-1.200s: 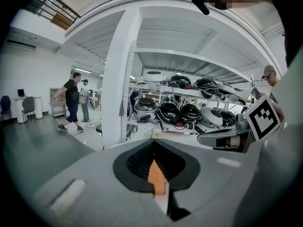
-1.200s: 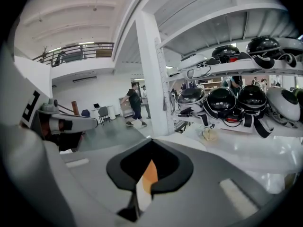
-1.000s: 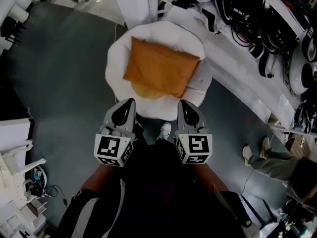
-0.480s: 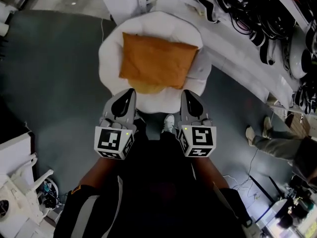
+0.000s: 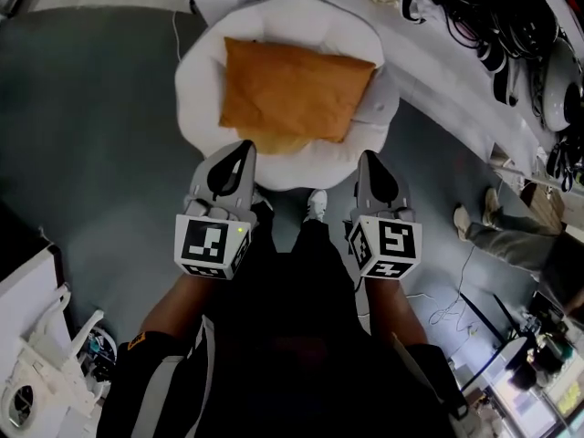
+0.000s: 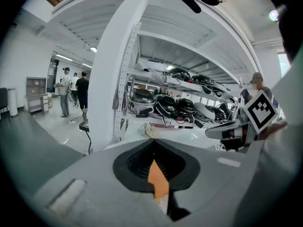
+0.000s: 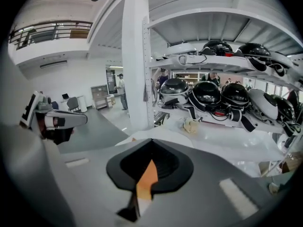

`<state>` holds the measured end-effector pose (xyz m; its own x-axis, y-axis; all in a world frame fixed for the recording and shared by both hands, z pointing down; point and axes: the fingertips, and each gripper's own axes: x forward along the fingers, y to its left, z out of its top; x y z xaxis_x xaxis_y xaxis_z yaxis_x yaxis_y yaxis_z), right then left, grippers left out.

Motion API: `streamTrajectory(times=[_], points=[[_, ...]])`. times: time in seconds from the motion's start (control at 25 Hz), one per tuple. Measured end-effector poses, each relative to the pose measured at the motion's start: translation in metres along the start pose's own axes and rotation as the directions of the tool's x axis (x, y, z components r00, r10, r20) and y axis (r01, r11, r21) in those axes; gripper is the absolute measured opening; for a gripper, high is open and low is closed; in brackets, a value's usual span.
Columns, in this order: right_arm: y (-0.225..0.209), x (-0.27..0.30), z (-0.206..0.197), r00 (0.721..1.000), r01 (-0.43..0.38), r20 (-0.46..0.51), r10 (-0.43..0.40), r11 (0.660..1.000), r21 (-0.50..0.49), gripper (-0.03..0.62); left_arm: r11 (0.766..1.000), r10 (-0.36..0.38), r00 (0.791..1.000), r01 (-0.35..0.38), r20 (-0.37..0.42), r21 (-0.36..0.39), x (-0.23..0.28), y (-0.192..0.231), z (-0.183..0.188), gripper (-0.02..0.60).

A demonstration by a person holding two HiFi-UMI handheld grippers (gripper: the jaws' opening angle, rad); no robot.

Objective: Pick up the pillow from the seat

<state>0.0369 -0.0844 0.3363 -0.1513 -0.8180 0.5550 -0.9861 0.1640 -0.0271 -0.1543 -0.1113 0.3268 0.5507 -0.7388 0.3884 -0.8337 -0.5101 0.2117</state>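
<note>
1. Grey, smooth floor surrounded a round white padded seat. White shelving loaded with glossy dark helmets ran off toward 2 o'clock in the head view.
2. At the seat's middle lay the orange-brown rectangular fabric pillow, flat, with its long sides running from 9 to 3 o'clock. A paler orange fold peeked out under its 6 o'clock edge.
3. Both the left tool and the right tool were clenched on nothing. Their tips sat over the seat's rim at about 7 and 5 o'clock of the pillow, the left just beside the pillow's near edge, the right near it, neither touching.
4. To do the pick well, both tools would probably need to release wide before reaching in. Each should then bite a deep fold at a near corner or a short edge, since a shallow pinch on loose cover might slip off.
5. The pillow looked plump, matte and softly creased, so it would likely sag between two grips; lifting both sides evenly should keep it level.
6. The seat appeared puffy with a raised, rounded rim, so the tips would best come in over the rim, not through it.
</note>
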Motion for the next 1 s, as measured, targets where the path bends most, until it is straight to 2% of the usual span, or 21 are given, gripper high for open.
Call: streamTrajectory(times=[0.2,0.36,0.44,0.64,0.68,0.72,0.88,0.92,1.0], points=[[-0.003,0.027,-0.008,1.000,0.014,-0.014,-0.014,1.000,-0.009,0.003,1.000,0.020,1.000,-0.020,-0.022,0.005,0.021,0.025,-0.016,0.000],[-0.025,0.069,-0.025,1.000,0.016,-0.026,-0.016,1.000,-0.021,0.003,1.000,-0.006,0.999,0.005,-0.045,-0.020,0.054,0.030,-0.033,0.000],[-0.035,0.088,-0.038,0.999,0.011,-0.040,-0.012,1.000,-0.021,0.003,0.999,0.007,0.998,-0.009,-0.057,-0.033,0.067,0.033,-0.047,0.000],[-0.048,0.131,-0.076,0.996,-0.013,-0.087,0.013,1.000,0.002,0.003,0.993,0.035,0.994,-0.047,-0.103,-0.111,0.095,0.050,-0.091,0.007],[-0.051,0.140,-0.084,0.995,-0.016,-0.093,0.017,1.000,0.005,0.003,0.990,0.034,0.993,-0.049,-0.116,-0.128,0.103,0.053,-0.101,0.113],[-0.053,0.149,-0.093,0.995,-0.019,-0.101,0.020,1.000,0.009,0.003,0.989,0.038,0.991,-0.056,-0.130,-0.136,0.110,0.057,-0.112,0.129],[-0.061,0.180,-0.129,0.990,-0.032,-0.136,0.037,0.999,0.036,0.005,0.988,0.081,0.981,-0.102,-0.174,-0.114,0.132,0.079,-0.148,0.130],[-0.062,0.187,-0.137,0.988,-0.039,-0.146,0.045,0.998,0.044,0.058,0.987,0.092,0.979,-0.113,-0.181,-0.110,0.137,0.085,-0.155,0.130],[-0.065,0.201,-0.153,0.985,-0.047,-0.164,0.055,0.998,0.052,0.081,0.986,0.112,0.974,-0.134,-0.199,-0.103,0.144,0.095,-0.169,0.138]])
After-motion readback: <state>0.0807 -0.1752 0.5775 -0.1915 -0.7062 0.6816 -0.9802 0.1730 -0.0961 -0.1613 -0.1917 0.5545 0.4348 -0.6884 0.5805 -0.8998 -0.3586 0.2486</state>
